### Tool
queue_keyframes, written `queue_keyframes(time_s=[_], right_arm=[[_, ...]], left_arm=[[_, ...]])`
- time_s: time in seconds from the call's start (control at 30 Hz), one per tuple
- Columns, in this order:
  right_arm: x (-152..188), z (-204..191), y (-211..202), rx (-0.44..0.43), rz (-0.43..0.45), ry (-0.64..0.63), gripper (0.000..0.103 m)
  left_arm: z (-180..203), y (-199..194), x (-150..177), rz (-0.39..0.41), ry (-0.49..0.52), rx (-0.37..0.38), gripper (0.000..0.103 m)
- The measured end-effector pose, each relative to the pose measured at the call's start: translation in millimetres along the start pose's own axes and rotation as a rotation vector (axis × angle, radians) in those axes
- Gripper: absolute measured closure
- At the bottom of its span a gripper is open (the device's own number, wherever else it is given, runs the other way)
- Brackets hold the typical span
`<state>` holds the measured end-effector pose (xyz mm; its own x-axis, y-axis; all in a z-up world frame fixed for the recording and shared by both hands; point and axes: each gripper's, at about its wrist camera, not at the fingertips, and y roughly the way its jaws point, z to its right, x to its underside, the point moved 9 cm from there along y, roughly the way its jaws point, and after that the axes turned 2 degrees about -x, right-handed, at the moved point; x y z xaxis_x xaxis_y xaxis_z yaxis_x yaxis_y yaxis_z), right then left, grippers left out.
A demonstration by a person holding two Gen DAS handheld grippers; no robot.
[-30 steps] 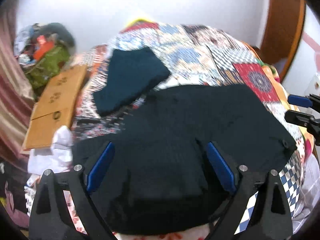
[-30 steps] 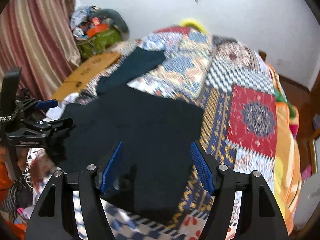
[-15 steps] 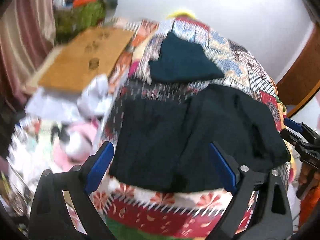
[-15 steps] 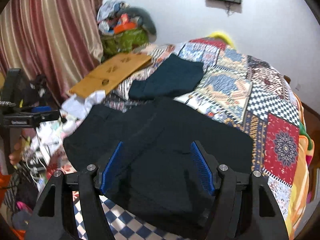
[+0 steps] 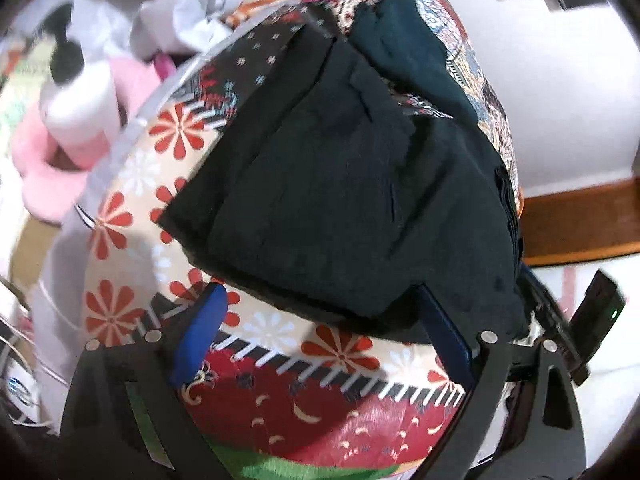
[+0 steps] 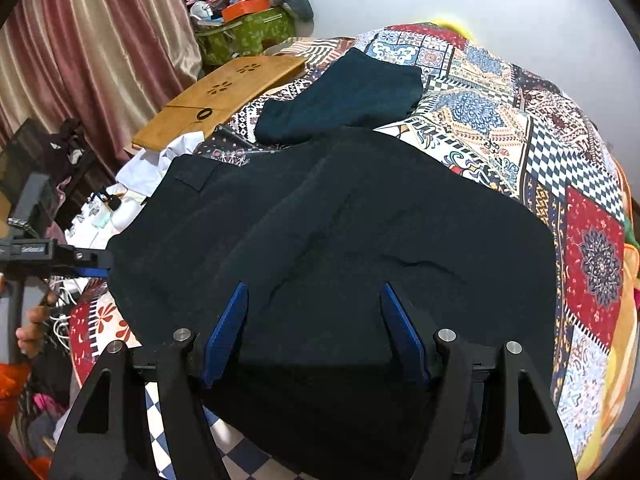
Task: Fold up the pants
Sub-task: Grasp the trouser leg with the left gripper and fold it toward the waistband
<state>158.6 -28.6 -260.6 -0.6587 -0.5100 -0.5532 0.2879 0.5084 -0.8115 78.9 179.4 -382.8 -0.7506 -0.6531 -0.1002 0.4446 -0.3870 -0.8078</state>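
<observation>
Black pants [image 6: 340,232] lie spread on the patchwork bedspread, folded over lengthwise, with a back pocket toward the left edge. They also show in the left wrist view [image 5: 340,200]. My right gripper [image 6: 314,320] is open and empty, its blue pads hovering over the near part of the pants. My left gripper [image 5: 320,320] is open and empty at the bed's left side, just short of the pants' hem; it shows at the left of the right wrist view [image 6: 86,260].
A folded dark teal garment [image 6: 344,96] lies behind the pants. A wooden lap table [image 6: 224,92] rests at the bed's left edge. White cloth [image 5: 192,8], a pink cushion [image 5: 52,168] and a white pump bottle [image 5: 80,100] sit beside the bed. The bedspread [image 6: 592,248] extends right.
My left gripper has swung down and left off the pants to the bed's side edge, tilting its view. My right gripper has drawn back slightly over the pants. Both stayed open.
</observation>
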Motion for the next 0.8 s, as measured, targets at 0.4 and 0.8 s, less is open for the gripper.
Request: queue_keyframes(time_s=[0.4, 0.8], right_arm=[[-2.9, -2.7, 3.3, -0.016, 0.009, 0.001, 0.036], [-3.5, 1.0, 0.3, -0.030, 0.016, 0.021, 0.036]], left_arm=[[-2.6, 20.3, -34.2, 0.057, -0.101, 0.047, 0.008], [58.6, -12.4, -47.4, 0.273, 0.282, -0.300, 0.085]])
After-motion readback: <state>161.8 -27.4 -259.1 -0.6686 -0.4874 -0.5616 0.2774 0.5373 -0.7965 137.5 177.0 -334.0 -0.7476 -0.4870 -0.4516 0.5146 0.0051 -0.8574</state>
